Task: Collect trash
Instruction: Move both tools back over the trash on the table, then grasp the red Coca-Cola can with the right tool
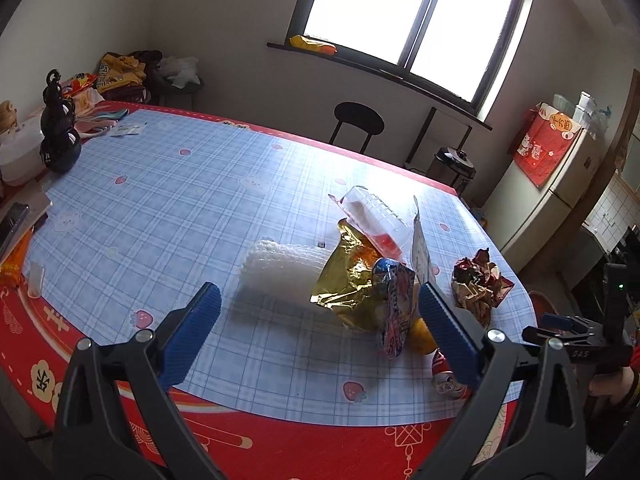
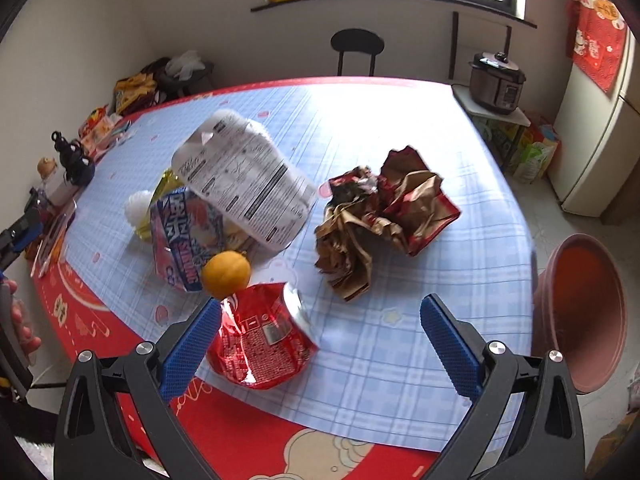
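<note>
Nothing collected yet, by my read; I'm at the approach step. Both tongs spread wide and empty: left tongs (image 1: 320,312) hover above the bubble wrap (image 1: 280,268), right tongs (image 2: 320,320) sit over the crushed red can (image 2: 260,340), its left pad just beside it. Trash lies clustered on the bench (image 2: 400,360): one can, one orange (image 2: 226,274), one crumpled brown-red wrapper (image 2: 380,216), one white printed bag (image 2: 244,178), one blue-pink packet (image 2: 186,232), one gold foil (image 1: 344,280). One terracotta bin (image 2: 580,316) stands off the bench's right edge. Next I'd lower, centre on the can, pinch.
</note>
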Demonstrator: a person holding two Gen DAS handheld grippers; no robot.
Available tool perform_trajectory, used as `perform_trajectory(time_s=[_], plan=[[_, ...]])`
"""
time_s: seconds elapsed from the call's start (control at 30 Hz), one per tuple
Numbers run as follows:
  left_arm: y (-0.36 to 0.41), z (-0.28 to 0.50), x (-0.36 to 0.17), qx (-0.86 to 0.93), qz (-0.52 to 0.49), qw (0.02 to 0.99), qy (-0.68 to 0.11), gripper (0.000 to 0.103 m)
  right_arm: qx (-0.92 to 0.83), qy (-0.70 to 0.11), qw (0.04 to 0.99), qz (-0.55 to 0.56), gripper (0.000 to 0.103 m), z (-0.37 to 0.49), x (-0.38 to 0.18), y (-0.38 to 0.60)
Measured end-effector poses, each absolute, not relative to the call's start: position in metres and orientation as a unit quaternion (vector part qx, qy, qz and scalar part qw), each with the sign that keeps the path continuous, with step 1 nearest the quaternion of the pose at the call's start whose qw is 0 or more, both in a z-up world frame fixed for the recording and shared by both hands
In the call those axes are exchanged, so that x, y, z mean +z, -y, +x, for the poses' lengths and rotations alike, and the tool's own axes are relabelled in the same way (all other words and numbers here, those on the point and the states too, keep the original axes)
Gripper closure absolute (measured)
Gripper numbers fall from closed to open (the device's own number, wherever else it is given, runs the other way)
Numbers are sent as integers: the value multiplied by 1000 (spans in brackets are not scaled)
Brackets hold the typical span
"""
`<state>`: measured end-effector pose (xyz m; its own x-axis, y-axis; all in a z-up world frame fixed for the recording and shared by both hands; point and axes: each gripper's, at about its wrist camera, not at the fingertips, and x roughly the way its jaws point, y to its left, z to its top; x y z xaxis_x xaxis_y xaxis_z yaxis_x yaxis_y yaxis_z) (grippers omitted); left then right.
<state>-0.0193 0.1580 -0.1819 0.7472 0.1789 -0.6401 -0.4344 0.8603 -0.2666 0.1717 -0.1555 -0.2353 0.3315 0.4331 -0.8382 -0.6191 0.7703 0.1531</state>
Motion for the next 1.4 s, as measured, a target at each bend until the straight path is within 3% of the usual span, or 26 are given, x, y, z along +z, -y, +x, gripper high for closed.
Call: perform_trajectory(time_s=[0.33, 0.43, 0.47, 0.8, 0.97, 1.07, 1.4], plan=[[-178, -1, -207, 103, -203, 910, -346, 6, 286, -519, 801, -88, 6, 164, -271, 129], [-181, 3, -215, 90, -207, 909, -350, 7, 269, -532, 800, -74, 23, 173, -282, 131], [-183, 4, -217, 87, -209, 908, -352, 7, 260, -538, 799, -75, 25, 176, -287, 130], [-183, 13, -226, 68, -212, 904, -366, 15, 257, -566, 781, -61, 27, 184, -319, 119], [-172, 19, -226, 57, -202, 905, -371, 18, 281, -566, 774, -48, 44, 179, -319, 120], [-165, 21, -226, 55, -200, 904, -375, 19, 300, -562, 770, -33, 60, 176, -314, 123], [-147, 30, -224, 47, -198, 903, -378, 21, 339, -531, 777, -26, 63, 175, -286, 135]])
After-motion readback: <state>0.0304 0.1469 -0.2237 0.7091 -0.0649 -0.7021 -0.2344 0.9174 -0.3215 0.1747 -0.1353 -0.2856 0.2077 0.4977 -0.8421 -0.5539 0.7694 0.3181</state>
